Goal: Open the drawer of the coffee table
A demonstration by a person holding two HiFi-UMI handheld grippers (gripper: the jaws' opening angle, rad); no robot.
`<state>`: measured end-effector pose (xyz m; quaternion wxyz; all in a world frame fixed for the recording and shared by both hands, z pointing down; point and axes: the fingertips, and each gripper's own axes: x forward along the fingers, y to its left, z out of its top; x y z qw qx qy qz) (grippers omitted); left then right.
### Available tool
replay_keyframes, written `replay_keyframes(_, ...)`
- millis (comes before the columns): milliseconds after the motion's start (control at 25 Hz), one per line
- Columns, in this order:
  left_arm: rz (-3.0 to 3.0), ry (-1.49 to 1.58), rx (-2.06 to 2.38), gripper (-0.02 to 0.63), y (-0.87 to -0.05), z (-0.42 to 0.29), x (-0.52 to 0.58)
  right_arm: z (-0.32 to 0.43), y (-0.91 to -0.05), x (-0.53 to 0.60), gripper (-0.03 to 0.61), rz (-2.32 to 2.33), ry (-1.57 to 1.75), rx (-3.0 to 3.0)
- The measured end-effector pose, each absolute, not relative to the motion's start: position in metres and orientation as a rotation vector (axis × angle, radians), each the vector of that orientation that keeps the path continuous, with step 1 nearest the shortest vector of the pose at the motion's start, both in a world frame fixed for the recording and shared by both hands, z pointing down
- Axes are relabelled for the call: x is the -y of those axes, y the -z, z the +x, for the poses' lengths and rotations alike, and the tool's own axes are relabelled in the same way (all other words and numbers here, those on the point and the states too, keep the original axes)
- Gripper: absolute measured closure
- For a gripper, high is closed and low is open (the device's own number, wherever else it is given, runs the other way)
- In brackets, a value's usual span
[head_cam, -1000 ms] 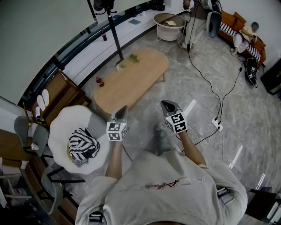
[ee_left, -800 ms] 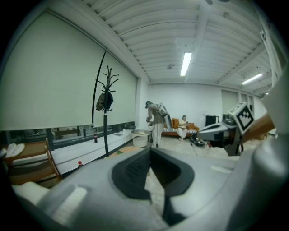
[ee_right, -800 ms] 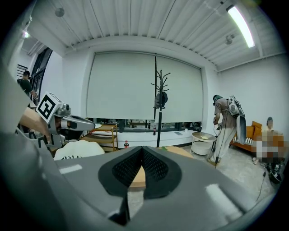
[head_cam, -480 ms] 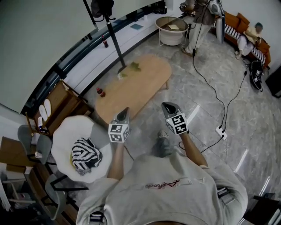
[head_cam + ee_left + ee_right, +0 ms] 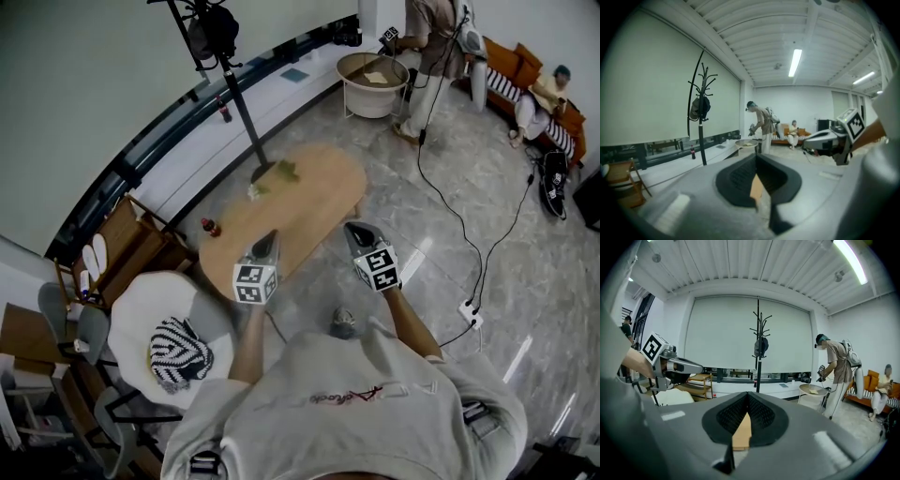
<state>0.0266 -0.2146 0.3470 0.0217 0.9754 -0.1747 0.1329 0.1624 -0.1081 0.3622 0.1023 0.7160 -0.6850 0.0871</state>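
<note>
The oval wooden coffee table (image 5: 281, 206) lies ahead of me in the head view, and no drawer shows from this angle. My left gripper (image 5: 265, 238) is shut and empty, its tip over the table's near edge. My right gripper (image 5: 356, 231) is shut too, level with the left and just off the table's near right side. In the left gripper view the shut jaws (image 5: 757, 161) let through only a sliver of the tabletop (image 5: 756, 188). The right gripper view shows the same between its shut jaws (image 5: 747, 401), a sliver of tabletop (image 5: 742, 432).
A coat stand (image 5: 246, 117) rises at the table's far edge, with a bottle (image 5: 212, 228) on the table's left end. A white round chair holding a striped cushion (image 5: 178, 352) sits at my left. A cable (image 5: 464, 225) and power strip (image 5: 470, 315) cross the floor at right. A person (image 5: 433, 37) stands by a round basket table (image 5: 374, 82).
I have walked toward the coffee table with both grippers held out and shut. Its near edge now lies under the left gripper's tip, and the chair has slid down my left side.
</note>
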Motion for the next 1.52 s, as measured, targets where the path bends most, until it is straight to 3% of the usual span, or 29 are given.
replay_keyframes(680, 3.036, -0.431, 0.580, 0.614, -0.347, 0.168, 0.292, 0.313, -0.372, 0.183, 0.574, 2.116, -0.280, 2.033)
replay_keyframes(1520, 3.001, -0.455, 0.497, 0.614, -0.372, 0.201, 0.321, 0.351, -0.389, 0.204, 0.574, 2.180, -0.350, 1.942)
